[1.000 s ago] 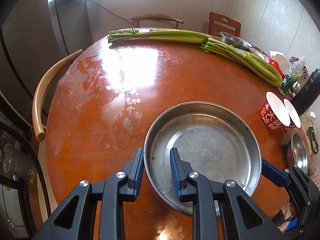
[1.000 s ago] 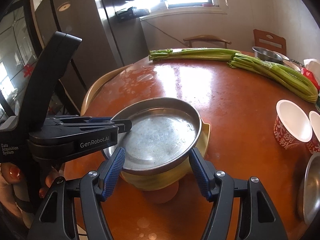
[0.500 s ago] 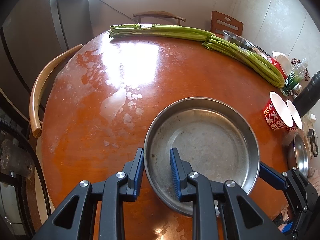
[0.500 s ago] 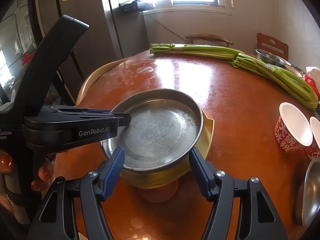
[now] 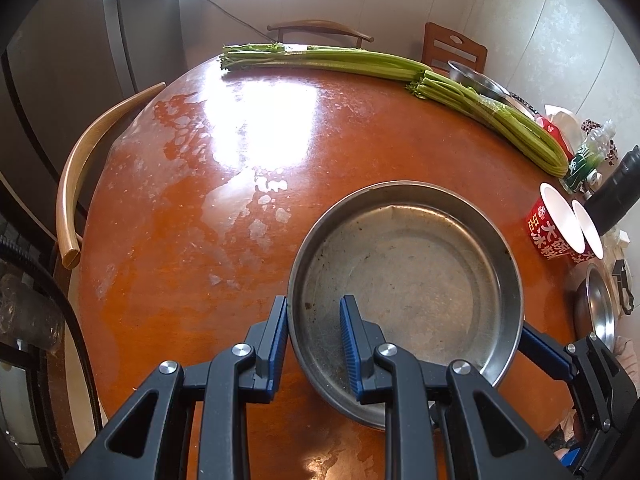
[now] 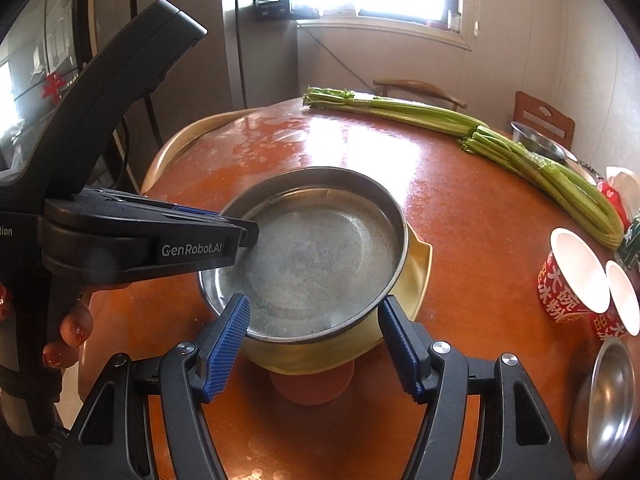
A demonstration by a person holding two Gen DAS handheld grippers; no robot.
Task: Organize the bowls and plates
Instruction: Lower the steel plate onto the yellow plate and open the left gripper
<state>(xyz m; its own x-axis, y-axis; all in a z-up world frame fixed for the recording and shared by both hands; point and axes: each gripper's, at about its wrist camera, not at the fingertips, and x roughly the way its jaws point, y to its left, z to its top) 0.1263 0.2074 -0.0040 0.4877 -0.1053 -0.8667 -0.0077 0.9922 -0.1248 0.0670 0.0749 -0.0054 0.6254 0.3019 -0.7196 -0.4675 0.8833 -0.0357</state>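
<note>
A round steel pan (image 5: 412,280) is held over the orange round table (image 5: 200,208). My left gripper (image 5: 314,332) is shut on the pan's near-left rim. In the right wrist view the steel pan (image 6: 316,252) sits in a yellow bowl (image 6: 416,276) that stands on a red foot. My right gripper (image 6: 316,336) is open, its fingers on either side of the yellow bowl and pan. The left gripper (image 6: 248,236) shows there at the left, clamped on the rim.
Long celery stalks (image 5: 400,72) lie across the far side of the table. Two red paper cups (image 6: 576,284) and a small steel bowl (image 6: 608,400) are at the right. Another steel bowl (image 5: 476,80) sits at the far right. Wooden chairs (image 5: 80,168) ring the table.
The pan with the left gripper has lifted a little. The right gripper stays open around the yellow bowl.
</note>
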